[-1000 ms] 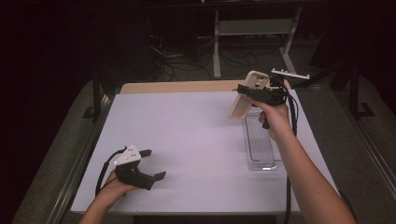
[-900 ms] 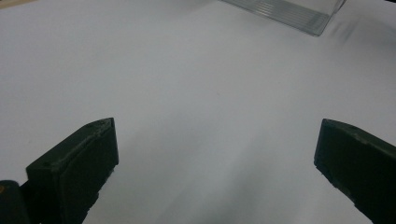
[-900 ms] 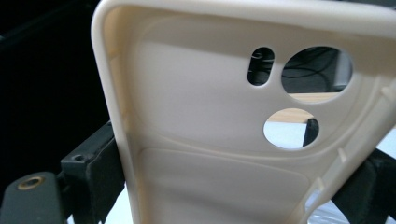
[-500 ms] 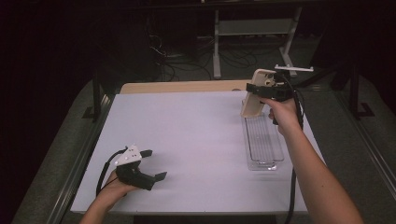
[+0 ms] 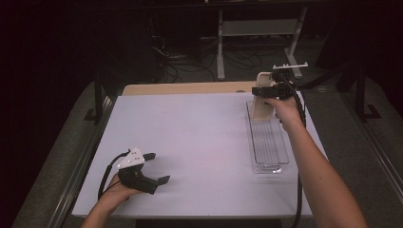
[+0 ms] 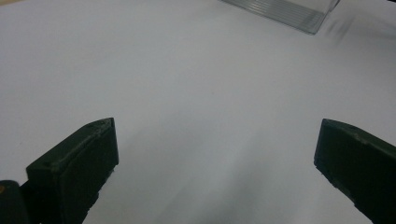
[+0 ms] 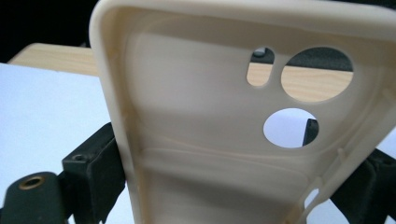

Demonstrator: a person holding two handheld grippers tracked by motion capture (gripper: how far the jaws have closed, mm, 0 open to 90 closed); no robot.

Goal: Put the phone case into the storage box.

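Right gripper view: my right gripper is clamped on the cream phone case by its sides, held upright over the far end of the clear tray. Lower slowly, keep it centred btwn walls, then let go. Left gripper idle, jaws apart.

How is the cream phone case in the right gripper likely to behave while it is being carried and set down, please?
The phone case is a thin open shell with camera cut-outs, so probably light and somewhat bendy. Squeezed across its sides by the right gripper, it may bow inward. Its smooth walls might slip; stood on end, it would likely tip.
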